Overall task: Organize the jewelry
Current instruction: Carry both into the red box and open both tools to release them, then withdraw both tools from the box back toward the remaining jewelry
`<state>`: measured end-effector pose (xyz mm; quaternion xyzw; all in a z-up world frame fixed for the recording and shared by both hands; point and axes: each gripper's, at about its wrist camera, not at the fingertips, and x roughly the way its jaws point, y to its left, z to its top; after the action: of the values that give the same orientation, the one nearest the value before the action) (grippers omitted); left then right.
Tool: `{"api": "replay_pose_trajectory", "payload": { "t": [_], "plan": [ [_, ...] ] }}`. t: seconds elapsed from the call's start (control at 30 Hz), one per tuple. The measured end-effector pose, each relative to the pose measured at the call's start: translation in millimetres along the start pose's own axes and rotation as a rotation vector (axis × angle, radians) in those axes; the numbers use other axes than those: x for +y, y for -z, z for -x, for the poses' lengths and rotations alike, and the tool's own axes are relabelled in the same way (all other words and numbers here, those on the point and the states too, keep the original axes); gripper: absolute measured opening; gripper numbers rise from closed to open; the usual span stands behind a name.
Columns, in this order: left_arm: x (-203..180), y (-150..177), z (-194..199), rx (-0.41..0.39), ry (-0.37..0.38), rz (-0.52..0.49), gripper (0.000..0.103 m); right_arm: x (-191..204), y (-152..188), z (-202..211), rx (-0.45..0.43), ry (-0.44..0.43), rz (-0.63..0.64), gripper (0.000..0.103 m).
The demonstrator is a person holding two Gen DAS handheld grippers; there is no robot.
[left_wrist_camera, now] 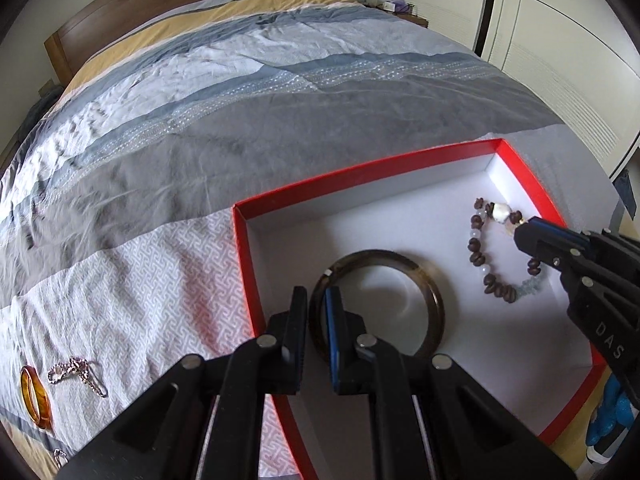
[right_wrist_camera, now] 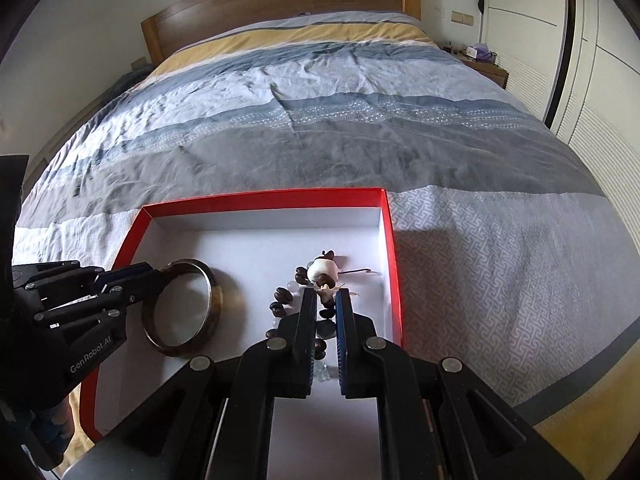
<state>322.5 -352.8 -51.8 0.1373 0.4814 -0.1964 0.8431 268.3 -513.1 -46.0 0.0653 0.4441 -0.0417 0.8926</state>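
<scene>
A red box (left_wrist_camera: 360, 168) with a white floor lies on the bed; it also shows in the right wrist view (right_wrist_camera: 264, 198). My left gripper (left_wrist_camera: 317, 300) is shut on the rim of a dark brown bangle (left_wrist_camera: 400, 258), which rests on the box floor (right_wrist_camera: 208, 292). My right gripper (right_wrist_camera: 322, 300) is shut on a beaded bracelet (right_wrist_camera: 320, 272) of brown and pale beads, whose loop lies on the box floor (left_wrist_camera: 478, 256). The right gripper (left_wrist_camera: 524, 236) shows at the right of the left wrist view, and the left gripper (right_wrist_camera: 156, 276) at the left of the right wrist view.
An amber bangle (left_wrist_camera: 36, 398), a silver chain (left_wrist_camera: 78, 372) and a small ring (left_wrist_camera: 60, 458) lie on the patterned bedspread left of the box. A wooden headboard (right_wrist_camera: 280, 0) stands at the far end. White wardrobes (right_wrist_camera: 560, 40) line the right side.
</scene>
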Motion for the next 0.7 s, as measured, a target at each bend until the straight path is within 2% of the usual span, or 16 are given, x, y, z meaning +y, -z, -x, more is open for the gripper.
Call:
{"api": "replay_pose_trajectory", "payload": {
  "t": [0.23,0.3,0.4,0.43,0.47,0.6,0.7],
  "plan": [
    [-4,0,-2,-0.010,-0.001,-0.015,0.011,-2,5,-8,0.027,0.021,0.006,0.010],
    [-4,0,0,-0.010,0.031,-0.004,0.019,0,6,-11,0.042,0.026,0.016,0.012],
    [-3,-2,11,-0.036,0.044,-0.004,0.032,5,6,-10,0.052,0.030,0.037,0.026],
    [-3,-1,17,-0.048,0.040,-0.008,0.032,6,7,-7,0.045,0.036,0.044,0.037],
    [-1,-1,24,-0.059,0.039,-0.006,0.032,8,7,-2,0.036,0.040,0.051,0.041],
    [21,2,73,-0.142,0.066,0.052,0.032,10,6,29,0.002,0.048,0.050,0.041],
    [42,10,124,-0.217,0.033,0.059,0.032,12,7,66,-0.038,0.051,0.048,0.041]
  ]
}}
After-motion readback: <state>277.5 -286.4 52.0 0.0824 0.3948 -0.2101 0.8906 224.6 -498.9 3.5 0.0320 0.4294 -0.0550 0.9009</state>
